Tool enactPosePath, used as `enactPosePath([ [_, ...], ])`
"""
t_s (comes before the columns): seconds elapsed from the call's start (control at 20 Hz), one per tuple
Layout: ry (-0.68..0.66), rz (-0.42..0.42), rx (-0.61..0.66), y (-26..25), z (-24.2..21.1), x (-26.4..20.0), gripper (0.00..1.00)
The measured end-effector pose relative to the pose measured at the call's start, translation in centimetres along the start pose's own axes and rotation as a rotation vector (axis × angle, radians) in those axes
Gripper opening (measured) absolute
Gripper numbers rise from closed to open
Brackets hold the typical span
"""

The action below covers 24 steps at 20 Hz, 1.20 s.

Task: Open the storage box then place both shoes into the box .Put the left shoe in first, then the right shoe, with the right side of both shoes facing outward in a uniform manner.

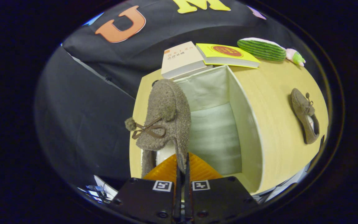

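A brown fuzzy shoe (166, 118) with a thin bow and a pompom hangs from my gripper (182, 166), whose two fingers are shut on the rim of the shoe's collar. The shoe hangs toe away from me over the left wall of the open white storage box (247, 124). The box's pale lined inside shows to the right of the shoe, with nothing lying in it. The second brown shoe (305, 115) lies on its side on the light wooden table (278, 93), well off to the right of the box.
Two books, a beige one (182, 59) and a yellow one (227, 54), lie just beyond the box's far wall. A green striped plush toy (264, 49) lies farther back right. The table's left edge runs close beside the held shoe, with black cloth beyond.
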State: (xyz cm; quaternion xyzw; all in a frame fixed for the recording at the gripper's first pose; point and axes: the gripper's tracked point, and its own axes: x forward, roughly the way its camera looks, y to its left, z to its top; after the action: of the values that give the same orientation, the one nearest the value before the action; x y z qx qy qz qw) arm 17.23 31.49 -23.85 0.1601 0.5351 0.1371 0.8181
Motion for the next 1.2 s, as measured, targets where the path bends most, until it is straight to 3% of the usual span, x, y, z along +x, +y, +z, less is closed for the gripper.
enactPosePath([
  [0.05,-0.016,0.006,-0.022,0.2,0.4,-0.1,0.17],
  [0.25,-0.108,0.022,-0.182,0.3,2.4,-3.2,1.0],
  [0.55,-0.228,-0.084,-0.265,-3.7,4.8,-10.2,1.0],
  [1.0,-0.277,-0.197,-0.219,-13.8,7.4,-18.1,1.0],
  [1.2,-0.221,-0.263,-0.172,-19.6,7.8,-19.5,1.0],
])
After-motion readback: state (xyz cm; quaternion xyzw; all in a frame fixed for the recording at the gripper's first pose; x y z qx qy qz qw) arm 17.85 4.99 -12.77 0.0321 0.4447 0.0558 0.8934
